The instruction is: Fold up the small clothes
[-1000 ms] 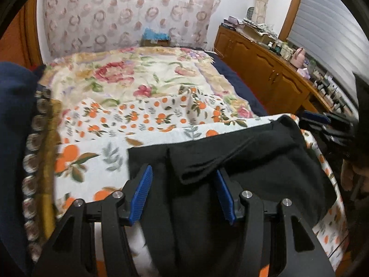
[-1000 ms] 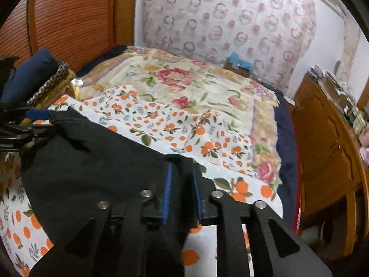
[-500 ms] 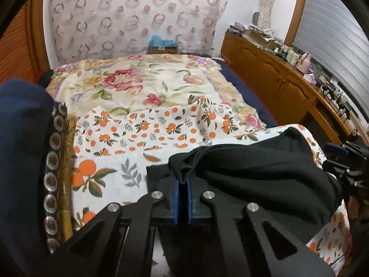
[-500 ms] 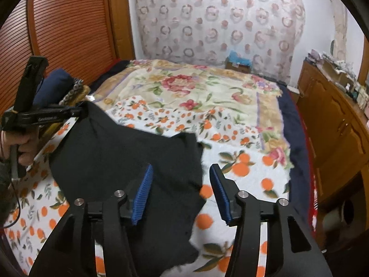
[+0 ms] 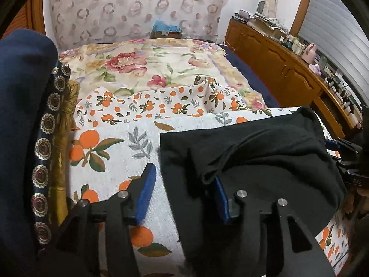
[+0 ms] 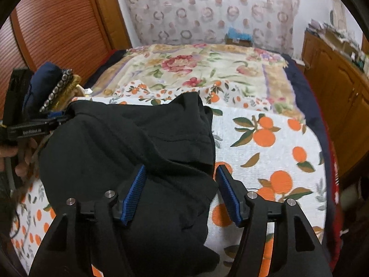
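Observation:
A black garment (image 5: 265, 161) lies partly folded on the orange-print cloth (image 5: 110, 138) that covers the bed; it also shows in the right wrist view (image 6: 129, 152). My left gripper (image 5: 182, 184) is open and straddles the garment's left edge, with a fold lying over its right pad. My right gripper (image 6: 180, 184) is open over the garment's right edge, holding nothing. The left gripper also shows at the garment's far left corner in the right wrist view (image 6: 57, 118).
A stack of folded clothes, navy on top with a patterned band (image 5: 25, 120), lies at the left of the bed. A floral sheet (image 5: 147, 69) covers the far half. A wooden sideboard (image 5: 288, 69) with clutter runs along the right. A wooden slatted door (image 6: 57, 27) stands at left.
My left gripper was open, shut on the garment's fold half a second ago, and is open again. My right gripper let go of the garment's edge and stays open.

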`<act>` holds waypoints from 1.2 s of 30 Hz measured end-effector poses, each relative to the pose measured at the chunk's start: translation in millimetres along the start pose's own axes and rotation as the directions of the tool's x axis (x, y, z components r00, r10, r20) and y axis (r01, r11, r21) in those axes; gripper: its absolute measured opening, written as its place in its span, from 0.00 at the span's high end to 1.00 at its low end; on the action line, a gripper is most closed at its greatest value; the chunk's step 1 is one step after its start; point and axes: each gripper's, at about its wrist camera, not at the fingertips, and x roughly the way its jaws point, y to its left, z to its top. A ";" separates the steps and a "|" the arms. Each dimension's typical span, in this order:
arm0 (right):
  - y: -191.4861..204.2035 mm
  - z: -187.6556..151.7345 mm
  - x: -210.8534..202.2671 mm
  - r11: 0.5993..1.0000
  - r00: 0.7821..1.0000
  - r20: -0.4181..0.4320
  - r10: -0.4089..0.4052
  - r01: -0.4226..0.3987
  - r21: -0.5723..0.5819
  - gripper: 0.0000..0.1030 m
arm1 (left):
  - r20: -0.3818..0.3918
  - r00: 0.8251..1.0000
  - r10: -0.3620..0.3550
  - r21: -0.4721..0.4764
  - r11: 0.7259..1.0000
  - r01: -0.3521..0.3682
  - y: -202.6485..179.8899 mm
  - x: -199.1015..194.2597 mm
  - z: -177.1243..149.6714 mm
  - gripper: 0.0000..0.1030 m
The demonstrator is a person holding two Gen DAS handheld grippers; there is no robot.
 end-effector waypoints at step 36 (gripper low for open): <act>172.6 94.5 -138.0 0.900 0.904 0.359 0.233 -0.061 -0.431 0.87 | 0.448 0.888 -0.098 -0.065 0.988 0.142 66.4 -255.3 -58.2 0.95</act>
